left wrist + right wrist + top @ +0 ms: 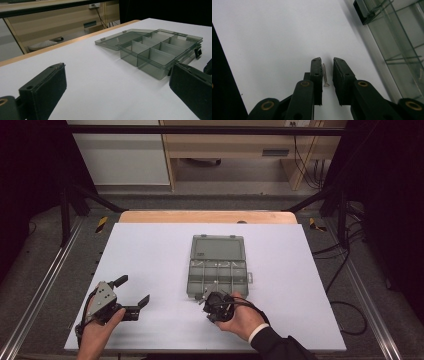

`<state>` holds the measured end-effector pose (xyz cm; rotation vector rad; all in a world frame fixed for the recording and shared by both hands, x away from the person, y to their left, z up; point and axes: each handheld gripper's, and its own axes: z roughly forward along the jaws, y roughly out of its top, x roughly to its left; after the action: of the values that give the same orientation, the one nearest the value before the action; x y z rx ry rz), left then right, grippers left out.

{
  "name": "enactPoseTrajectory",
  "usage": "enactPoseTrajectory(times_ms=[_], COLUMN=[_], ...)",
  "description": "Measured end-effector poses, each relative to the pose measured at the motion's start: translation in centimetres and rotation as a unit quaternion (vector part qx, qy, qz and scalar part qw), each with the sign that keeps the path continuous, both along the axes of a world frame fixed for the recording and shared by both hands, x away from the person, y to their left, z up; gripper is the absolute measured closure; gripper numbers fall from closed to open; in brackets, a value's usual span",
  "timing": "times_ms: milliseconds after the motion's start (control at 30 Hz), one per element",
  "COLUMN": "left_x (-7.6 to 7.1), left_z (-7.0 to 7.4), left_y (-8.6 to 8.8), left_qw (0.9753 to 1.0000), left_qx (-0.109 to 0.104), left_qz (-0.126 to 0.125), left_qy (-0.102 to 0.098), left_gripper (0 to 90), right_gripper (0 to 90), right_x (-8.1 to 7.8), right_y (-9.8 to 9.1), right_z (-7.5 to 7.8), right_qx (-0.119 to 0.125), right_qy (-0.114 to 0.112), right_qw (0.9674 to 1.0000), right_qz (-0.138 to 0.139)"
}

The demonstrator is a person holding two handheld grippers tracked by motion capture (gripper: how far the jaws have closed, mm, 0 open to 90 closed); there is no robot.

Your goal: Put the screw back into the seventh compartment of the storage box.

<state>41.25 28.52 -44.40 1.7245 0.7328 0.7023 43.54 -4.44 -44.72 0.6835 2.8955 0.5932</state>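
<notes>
The white table [150, 270] holds my open compartment box [218, 267]. My left gripper [134, 292] rests wide open. My right gripper [327, 68] is narrow around a tiny screw [325, 75], not yet pinching. I should squeeze gently, keeping it centered.

The box [218, 266] is clear smoky-grey plastic, smooth and glossy, with thin see-through walls and lid. The table [150, 250] has a matt, smooth white top with a light wood edge at the far side. The screw [325, 74] is bright, threaded metal, and the black pads [317, 72] of the right gripper [327, 65] look matt, their arms set with brass-coloured rivets.
</notes>
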Motion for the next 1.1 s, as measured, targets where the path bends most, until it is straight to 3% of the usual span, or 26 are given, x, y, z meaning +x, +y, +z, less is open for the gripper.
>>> enactPoseTrajectory(times_ms=[1100], left_x=[0.01], left_z=[0.03], left_y=[0.12], left_qw=[0.9999], left_qx=[-0.011], left_qz=[-0.002], left_qy=[0.001], left_gripper=[0.8], right_gripper=[87.1], right_x=[0.27], right_y=[-0.13], right_z=[-0.47], right_qx=[0.0], right_qy=[0.01], right_qw=[1.0], right_qz=[0.001])
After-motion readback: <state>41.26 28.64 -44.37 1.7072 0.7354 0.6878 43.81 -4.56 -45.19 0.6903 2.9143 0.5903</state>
